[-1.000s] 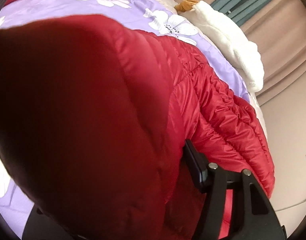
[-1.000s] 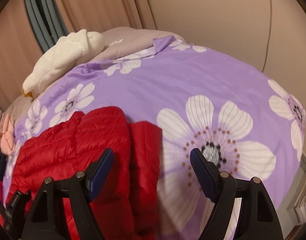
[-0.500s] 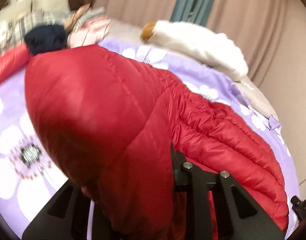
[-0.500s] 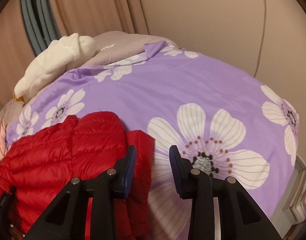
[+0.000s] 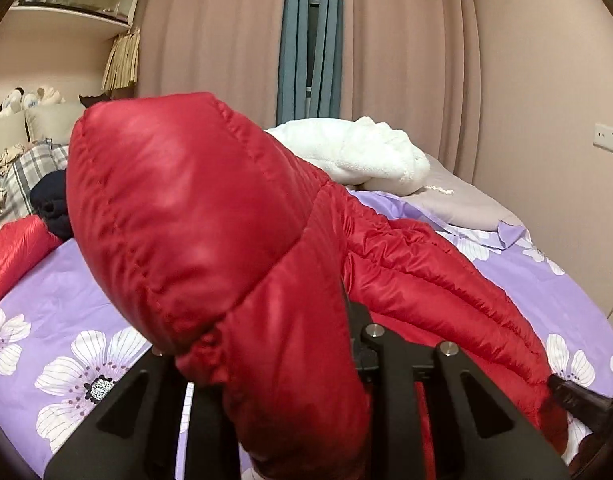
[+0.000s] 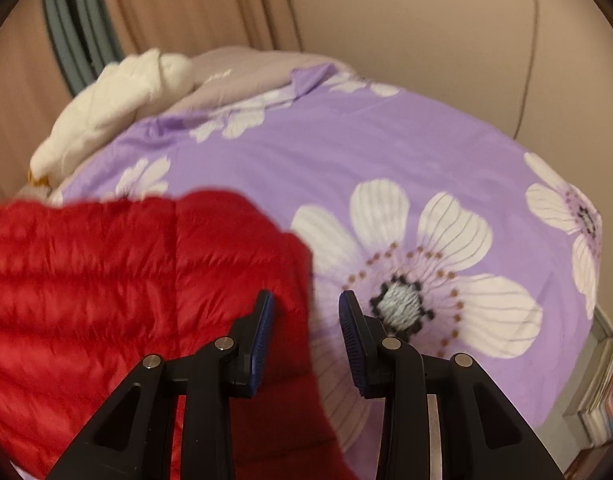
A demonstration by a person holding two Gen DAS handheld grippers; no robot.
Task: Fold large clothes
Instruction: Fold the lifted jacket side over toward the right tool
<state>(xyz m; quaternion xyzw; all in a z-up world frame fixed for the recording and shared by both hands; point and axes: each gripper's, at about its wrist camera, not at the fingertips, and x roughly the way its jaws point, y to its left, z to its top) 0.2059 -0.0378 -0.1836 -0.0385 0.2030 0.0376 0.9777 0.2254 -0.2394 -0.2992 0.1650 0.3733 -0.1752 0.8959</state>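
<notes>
Purple floral bedspread (image 6: 386, 152); no legible writing. Left gripper (image 5: 266, 360) jaws, just closed, clamp red down jacket (image 5: 194, 216), now raised centre frame. Right gripper (image 6: 306, 340) jaws narrowed, gap visible, straddling jacket's right edge, lower centre.

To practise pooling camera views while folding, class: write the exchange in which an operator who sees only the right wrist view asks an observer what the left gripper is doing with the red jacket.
Operator: I see only the red jacket lying at its edge on the purple bedspread. Is the left gripper holding anything?
Observer: Yes. The left gripper has just been closing its jaws, and a puffy fold of the jacket is clamped between them.
Operator: Does that fold rest on the bed?
Observer: No, it stands raised above the bedspread.
Operator: What lies beyond it?
Observer: A dark navy garment, beside a plaid pillow.
</notes>
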